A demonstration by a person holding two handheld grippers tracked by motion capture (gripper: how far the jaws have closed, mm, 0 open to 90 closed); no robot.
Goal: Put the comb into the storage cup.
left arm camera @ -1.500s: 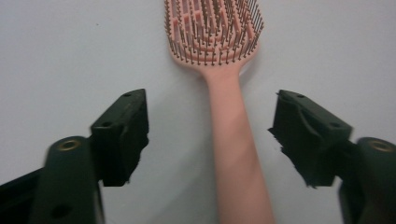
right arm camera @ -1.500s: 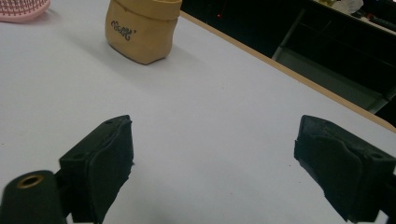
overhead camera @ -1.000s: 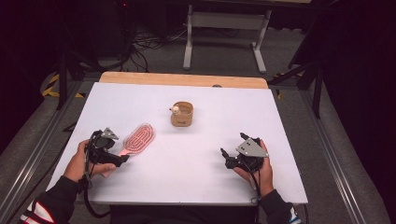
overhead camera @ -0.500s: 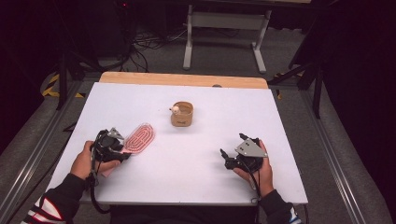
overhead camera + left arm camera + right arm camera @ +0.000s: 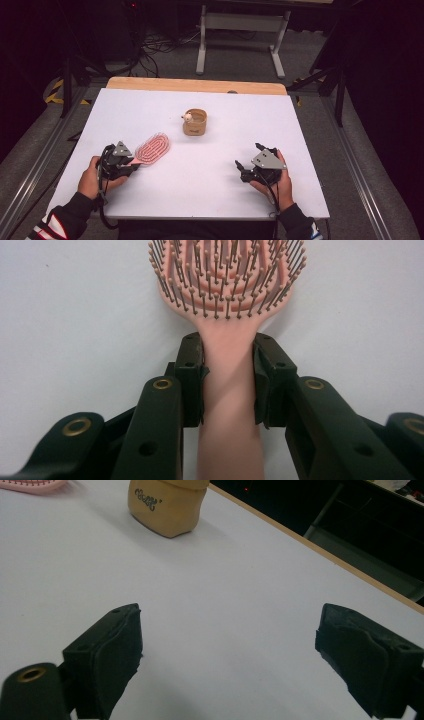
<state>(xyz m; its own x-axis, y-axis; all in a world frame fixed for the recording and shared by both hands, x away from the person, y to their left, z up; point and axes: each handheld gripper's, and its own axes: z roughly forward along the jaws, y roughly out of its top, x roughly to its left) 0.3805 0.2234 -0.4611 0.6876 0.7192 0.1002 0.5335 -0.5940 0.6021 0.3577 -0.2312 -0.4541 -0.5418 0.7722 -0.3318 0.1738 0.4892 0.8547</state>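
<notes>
Since 1 second ago the left gripper (image 5: 131,164) has slid toward the lower left of the high view, and its fingers (image 5: 192,375) now clamp the brush (image 5: 152,148) by its handle at the neck. To lift well, keep that grip square so it cannot twist. Right gripper (image 5: 246,169) rests with fingers apart. At centre of the counter (image 5: 210,200), the cup (image 5: 195,122) holds 1 small pale item, too small to identify.

Hairbrush (image 5: 227,305): pink plastic, smooth and matt, with thin stiff bristles ending in small rounded tips. Left tool (image 5: 227,382): black matt plastic bodies, brass-coloured metal eyelets, dull rubbery pads. Right tool (image 5: 240,660): same black matt finish. Surface (image 5: 210,170): white, smooth, matt top with a pale wood strip along the far edge. Small pot (image 5: 195,122): tan, matt, printed lettering.
</notes>
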